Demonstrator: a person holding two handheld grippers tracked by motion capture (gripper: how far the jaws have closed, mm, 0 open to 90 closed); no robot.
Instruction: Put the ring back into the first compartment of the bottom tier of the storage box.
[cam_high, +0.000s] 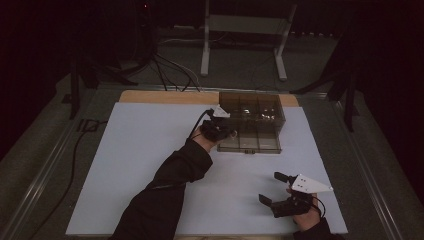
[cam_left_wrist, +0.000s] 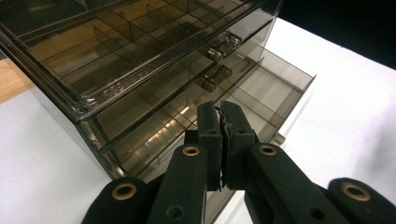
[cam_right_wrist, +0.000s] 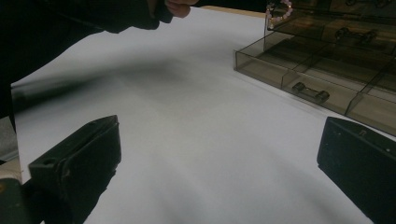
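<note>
A smoky clear drawer cabinet (cam_high: 252, 107) stands at the back of the white board (cam_high: 140, 165), its bottom drawer (cam_high: 250, 142) pulled out toward me. My left gripper (cam_high: 227, 131) is at the cabinet's left front corner. In the left gripper view its jaws (cam_left_wrist: 222, 122) are pressed shut just over the open drawer (cam_left_wrist: 280, 88), with nothing showing between them. My right gripper (cam_high: 270, 187) rests open near the board's front right, with bare board between its fingers (cam_right_wrist: 79, 163). A loop of pink beads (cam_right_wrist: 279, 11) shows at the cabinet's corner; what holds it is unclear.
The open drawer (cam_right_wrist: 317, 79) has dividers and a small bar handle (cam_right_wrist: 310, 92). Upper drawers (cam_left_wrist: 116, 56) are closed, with round knobs (cam_left_wrist: 215, 53). A wooden strip (cam_high: 165, 96) edges the board at the back. Cables (cam_high: 170, 70) and a metal stand (cam_high: 245, 30) lie beyond the table.
</note>
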